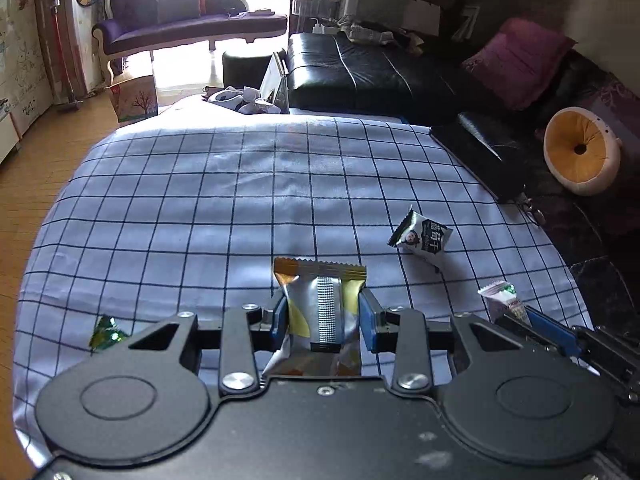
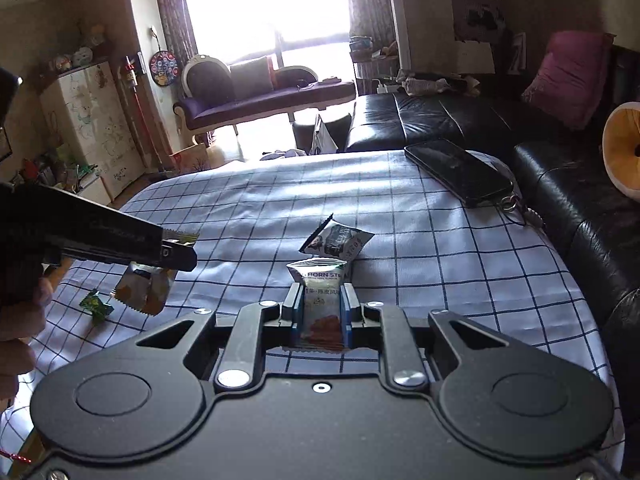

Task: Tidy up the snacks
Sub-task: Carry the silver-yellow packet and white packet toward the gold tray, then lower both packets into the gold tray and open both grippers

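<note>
My left gripper (image 1: 323,312) is shut on a silver and gold snack packet (image 1: 320,300), held above the checked tablecloth (image 1: 200,200). Seen from the right wrist, that same left gripper (image 2: 176,254) hangs at the left with the gold packet (image 2: 146,286) dangling from it. Between the blue pads of my right gripper (image 2: 322,308) sits a slim white snack packet (image 2: 322,300), pressed upright. The right gripper (image 1: 532,316) shows in the left wrist view with the white packet's (image 1: 502,298) end sticking out. A black and white snack packet (image 1: 420,236) (image 2: 336,240) lies on the cloth ahead. A small green candy (image 1: 105,332) (image 2: 95,304) lies at the left.
A black phone (image 2: 460,170) (image 1: 476,152) with a key ring lies at the table's far right edge. A black leather sofa (image 1: 380,72) with a pink cushion (image 1: 520,60) and a yellow round cushion (image 1: 580,150) borders the table on the right. Wooden floor lies at the left.
</note>
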`<state>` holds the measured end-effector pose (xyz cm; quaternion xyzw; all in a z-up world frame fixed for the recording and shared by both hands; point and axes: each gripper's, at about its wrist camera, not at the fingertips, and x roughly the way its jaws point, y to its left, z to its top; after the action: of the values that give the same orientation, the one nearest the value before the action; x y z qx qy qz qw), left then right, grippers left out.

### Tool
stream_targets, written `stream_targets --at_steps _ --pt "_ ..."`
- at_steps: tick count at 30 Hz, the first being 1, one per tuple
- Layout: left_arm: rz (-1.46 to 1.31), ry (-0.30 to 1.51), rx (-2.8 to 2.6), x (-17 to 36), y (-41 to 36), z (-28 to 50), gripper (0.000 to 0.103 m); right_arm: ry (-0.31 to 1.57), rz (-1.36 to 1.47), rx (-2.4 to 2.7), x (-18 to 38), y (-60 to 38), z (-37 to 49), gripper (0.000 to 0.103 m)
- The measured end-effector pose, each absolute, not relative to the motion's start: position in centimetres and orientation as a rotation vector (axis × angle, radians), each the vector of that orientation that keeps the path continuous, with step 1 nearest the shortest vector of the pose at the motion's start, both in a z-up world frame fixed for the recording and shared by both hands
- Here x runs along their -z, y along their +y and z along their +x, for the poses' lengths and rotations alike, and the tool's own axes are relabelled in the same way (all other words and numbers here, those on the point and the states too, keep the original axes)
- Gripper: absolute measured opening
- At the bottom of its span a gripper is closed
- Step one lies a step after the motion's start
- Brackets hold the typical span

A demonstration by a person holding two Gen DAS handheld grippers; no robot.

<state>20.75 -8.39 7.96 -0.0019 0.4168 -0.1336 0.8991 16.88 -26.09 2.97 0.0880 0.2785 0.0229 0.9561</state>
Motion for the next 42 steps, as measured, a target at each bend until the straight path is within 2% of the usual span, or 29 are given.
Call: stream_targets --at_steps 8,21,35,42 --pt "0.055 0.851 0.269 -9.7 -4.7 12.8 0.036 0.544 0.189 -0.092 -4.9 -24.9 12.6 0.027" --pt "0.132 0.908 0.192 -6.3 -1.7 2.6 0.036 0.609 0.220 -0.127 -4.3 -23.5 6.4 0.027" --pt "0.018 0.994 0.069 -3.5 -0.8 -0.7 0.036 0.736 0.304 -0.067 -1.2 -23.4 1.8 0.027" --pt "0.017 1.052 0.080 -2.7 -0.7 -1.8 0.036 0.766 0.231 -0.111 -0.7 -22.0 1.2 0.027"
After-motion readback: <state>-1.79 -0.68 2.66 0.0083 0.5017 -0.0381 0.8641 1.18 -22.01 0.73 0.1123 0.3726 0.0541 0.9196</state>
